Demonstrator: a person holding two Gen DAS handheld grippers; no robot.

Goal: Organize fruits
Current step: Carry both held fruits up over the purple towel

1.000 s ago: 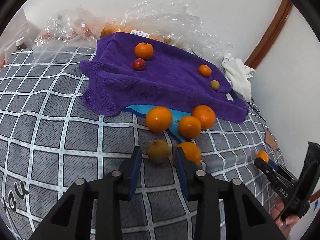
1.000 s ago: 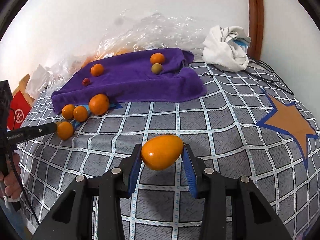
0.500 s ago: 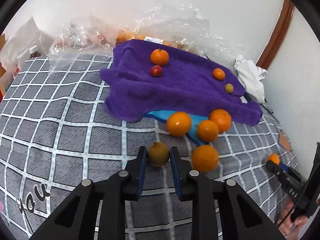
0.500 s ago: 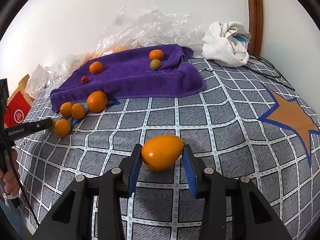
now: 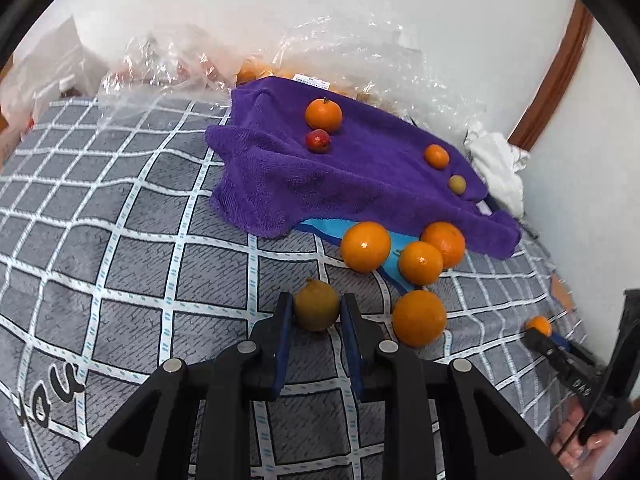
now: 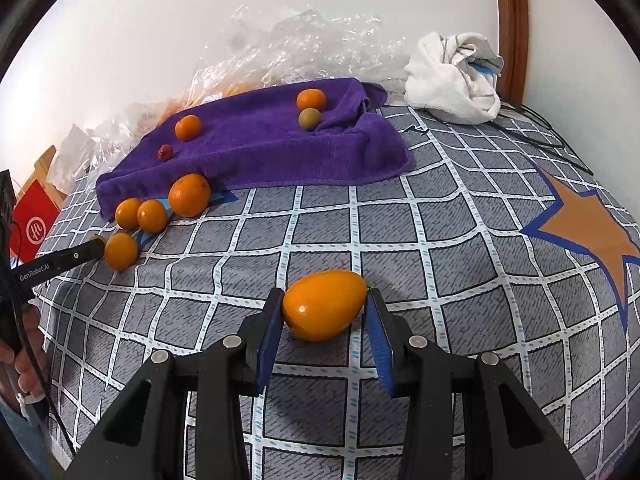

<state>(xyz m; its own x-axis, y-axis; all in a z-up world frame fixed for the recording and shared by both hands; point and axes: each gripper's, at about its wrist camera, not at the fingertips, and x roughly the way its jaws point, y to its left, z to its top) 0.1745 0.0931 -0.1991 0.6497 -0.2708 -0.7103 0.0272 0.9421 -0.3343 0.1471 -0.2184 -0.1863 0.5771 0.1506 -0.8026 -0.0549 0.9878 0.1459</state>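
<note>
**Two fruits held, four oranges loose beside the towel**

The left hand-held gripper (image 5: 316, 312) is clenched on a small brownish-green fruit (image 5: 316, 309), its blue pads pressing both sides of it just above the grey checked bedspread (image 5: 120, 264). Just to the right of this gripper lies an orange (image 5: 419, 318), close to its right finger. Farther ahead and to the right, three more oranges (image 5: 420, 262) sit clustered, touching or nearly so, at the near hem of a purple towel (image 5: 360, 184). On the towel, well ahead of the gripper, rest a tangerine (image 5: 323, 114) with a small red fruit (image 5: 318, 141) just beside it, and to their right a smaller orange (image 5: 436, 156) and a small green fruit (image 5: 456, 184). Crumpled clear plastic bags (image 5: 352, 52) lie beyond the towel against the wall.

The right hand-held gripper (image 6: 324, 308) grasps an egg-shaped orange fruit (image 6: 324, 305) between its blue pads, held close over the bedspread; whether the fruit touches the cloth I cannot tell. Far to the left of this gripper the left gripper's black finger shows, its tip beside the lone orange. A crumpled white cloth (image 6: 456, 76) sits well ahead and to the right, near a wooden door frame (image 6: 508, 20), and an orange star print (image 6: 588, 228) marks the bedspread at right.
</note>
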